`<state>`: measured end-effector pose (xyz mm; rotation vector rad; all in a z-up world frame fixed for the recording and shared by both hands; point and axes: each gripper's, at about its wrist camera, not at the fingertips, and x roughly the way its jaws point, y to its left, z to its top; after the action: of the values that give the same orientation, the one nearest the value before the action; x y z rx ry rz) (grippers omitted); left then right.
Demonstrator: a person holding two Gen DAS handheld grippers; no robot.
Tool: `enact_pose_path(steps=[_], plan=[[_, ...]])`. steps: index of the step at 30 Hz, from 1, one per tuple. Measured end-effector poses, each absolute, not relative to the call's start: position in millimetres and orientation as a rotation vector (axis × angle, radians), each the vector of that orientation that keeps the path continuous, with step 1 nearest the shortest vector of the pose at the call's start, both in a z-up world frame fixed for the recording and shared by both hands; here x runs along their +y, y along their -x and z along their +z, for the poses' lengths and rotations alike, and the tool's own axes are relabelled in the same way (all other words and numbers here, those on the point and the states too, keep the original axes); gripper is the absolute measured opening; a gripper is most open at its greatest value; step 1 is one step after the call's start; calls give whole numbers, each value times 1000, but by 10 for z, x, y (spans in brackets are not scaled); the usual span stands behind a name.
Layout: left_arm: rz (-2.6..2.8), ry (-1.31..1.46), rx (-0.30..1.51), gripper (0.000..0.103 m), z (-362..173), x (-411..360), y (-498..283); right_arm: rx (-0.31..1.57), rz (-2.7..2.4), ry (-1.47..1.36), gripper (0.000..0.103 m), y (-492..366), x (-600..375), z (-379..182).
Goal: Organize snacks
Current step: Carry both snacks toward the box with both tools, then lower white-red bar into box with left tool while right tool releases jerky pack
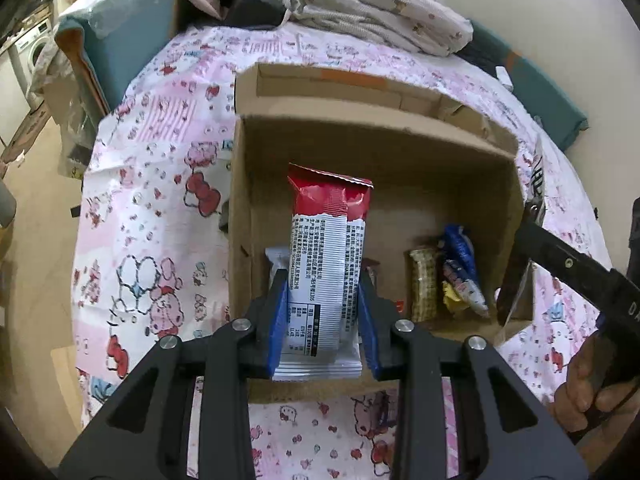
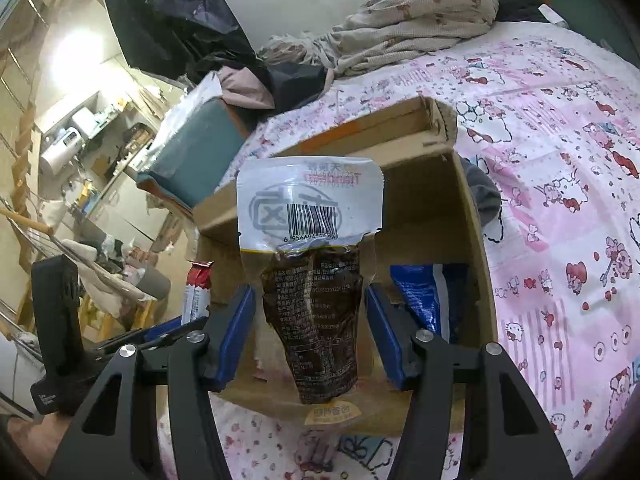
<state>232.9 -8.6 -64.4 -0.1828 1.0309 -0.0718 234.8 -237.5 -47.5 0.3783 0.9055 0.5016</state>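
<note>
Over an open cardboard box (image 1: 400, 148) on a bed with a pink cartoon-print sheet (image 1: 160, 184), both grippers hang with a snack each. The left gripper (image 1: 325, 300) is clamped on a red-and-white packet (image 1: 326, 264) — its blue pads press the packet's two long edges, and the red end sticks out forward above the box floor. In the right wrist view that same packet shows at the left edge, beside the box's left wall.

The right gripper (image 2: 310, 320) holds a clear pouch (image 2: 312, 280) with dark contents, a barcode on its pale top. The pouch stands up between the blue pads; its clear side margins seem to reach them, though the glare makes the contact hard to read. In the left wrist view this gripper comes in from the right, by the box's right wall, with a hand (image 1: 592, 392) on its handle.

Inside the box, along the right side, lie a blue-and-white packet (image 1: 460, 264), a tan bar (image 1: 424, 288) just beside it and a small yellow wrapper (image 1: 452, 300) — all close together. A grey-white packet (image 1: 278, 260) sits behind the left gripper's left finger. Beyond the box, crumpled bedding (image 1: 380, 8) is heaped against the wall.
</note>
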Motion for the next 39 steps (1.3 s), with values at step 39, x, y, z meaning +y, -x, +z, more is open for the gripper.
enact_pose_path(steps=[39], plan=[[-73,144,1043,29,-905,-168,-2372,1042,466,-226,67,-2429,-2010,-891]])
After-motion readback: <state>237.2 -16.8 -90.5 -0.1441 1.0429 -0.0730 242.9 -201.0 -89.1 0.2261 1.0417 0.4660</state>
